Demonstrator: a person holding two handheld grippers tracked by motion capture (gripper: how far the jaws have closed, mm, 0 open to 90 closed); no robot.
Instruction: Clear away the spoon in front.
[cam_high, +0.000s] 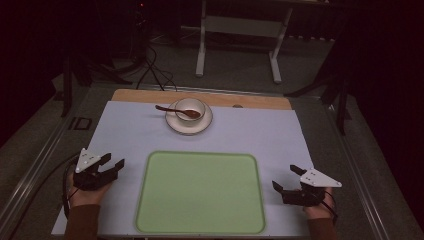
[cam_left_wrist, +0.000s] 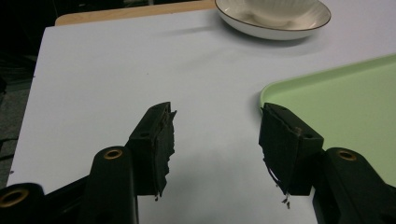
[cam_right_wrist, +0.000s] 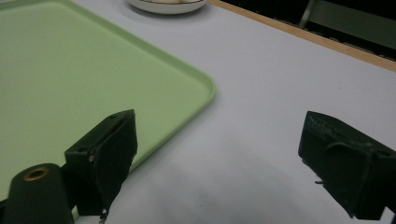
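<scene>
A light green tray (cam_high: 200, 192) lies empty at the front middle of the white table cover. Behind it, a white cup (cam_high: 191, 110) stands on a white saucer (cam_high: 176, 125), and a brown spoon (cam_high: 175, 110) rests across the cup with its handle out to the left. My left gripper (cam_high: 112, 162) rests left of the tray, open, with nothing between its jaws; in the left gripper view (cam_left_wrist: 217, 135) the tray's corner (cam_left_wrist: 336, 98) lies to its right. My right gripper (cam_high: 285, 179) sits right of the tray, open and empty, also in the right gripper view (cam_right_wrist: 219, 154).
The white cover (cam_high: 130, 130) ends at a wooden strip (cam_high: 250, 101) along the table's far edge. Beyond it stand a white metal frame (cam_high: 240, 30) and dark cables (cam_high: 155, 70) on the floor.
</scene>
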